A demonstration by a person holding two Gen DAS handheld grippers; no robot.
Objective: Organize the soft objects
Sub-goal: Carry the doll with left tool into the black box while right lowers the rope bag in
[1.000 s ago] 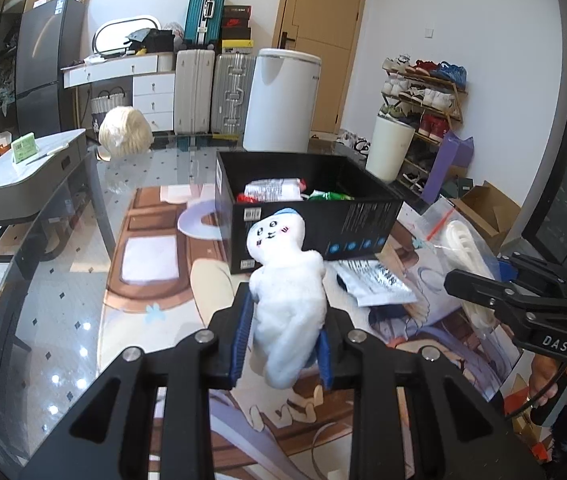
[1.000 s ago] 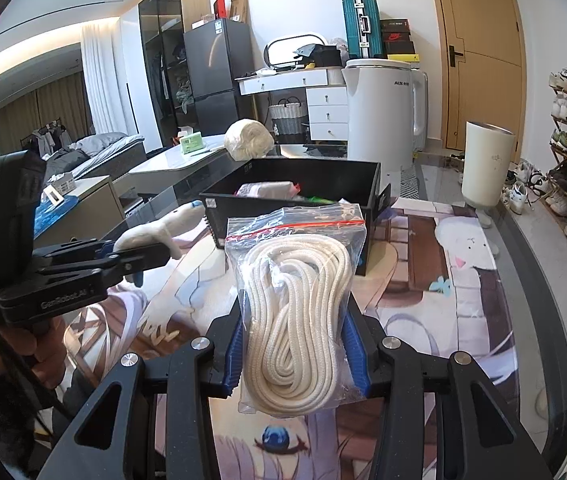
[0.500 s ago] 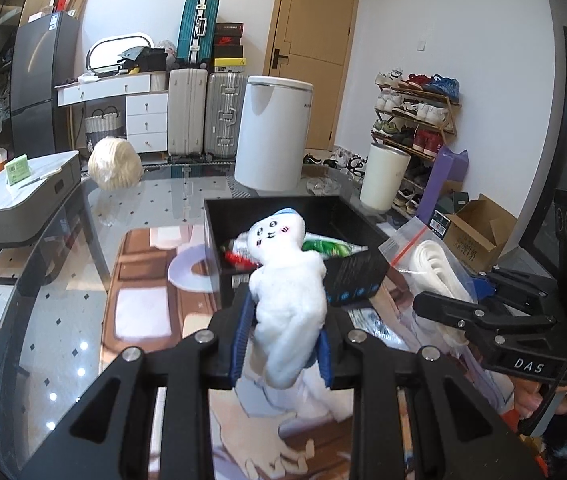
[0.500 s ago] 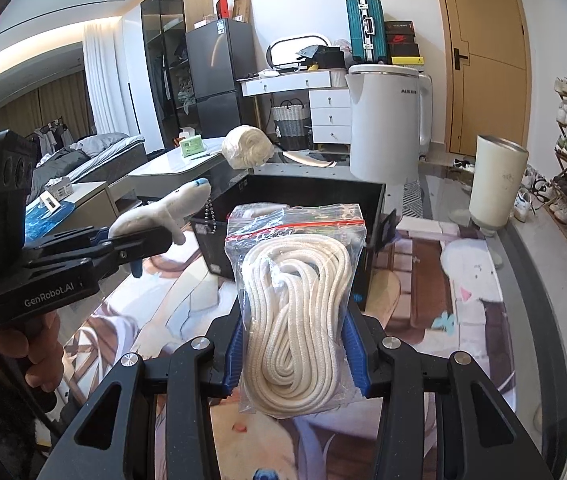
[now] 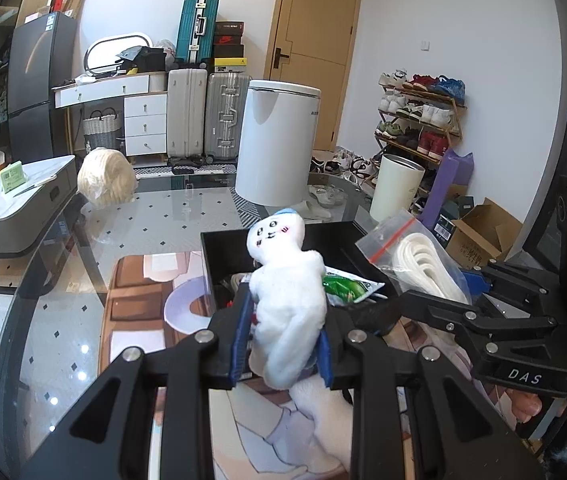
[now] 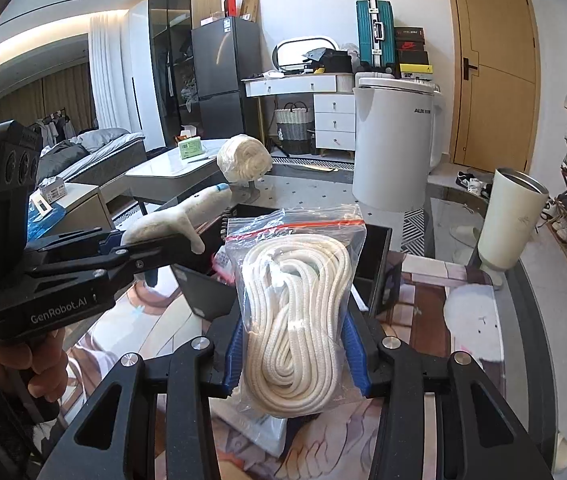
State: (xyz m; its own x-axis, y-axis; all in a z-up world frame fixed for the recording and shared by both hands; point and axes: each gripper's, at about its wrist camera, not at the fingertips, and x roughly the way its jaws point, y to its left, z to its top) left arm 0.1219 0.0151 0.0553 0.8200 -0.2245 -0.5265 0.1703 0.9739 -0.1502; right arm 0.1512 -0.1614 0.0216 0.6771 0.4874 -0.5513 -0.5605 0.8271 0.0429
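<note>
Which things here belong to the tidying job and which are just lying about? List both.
In the job:
- white plush doll, clamped in left gripper
- clear zip bag of white rope, clamped in right gripper
- black open box

Lying about:
- cream yarn ball
- white cylindrical bin
- suitcases

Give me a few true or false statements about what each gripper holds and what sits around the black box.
1. The left gripper is clamped on a white plush toy. True.
2. The right gripper is empty. False: its jaws hold a zip bag of white rope.
3. The black box already holds a green packet. True.
4. The plush toy lies inside the box. False: it is held above it.
</note>
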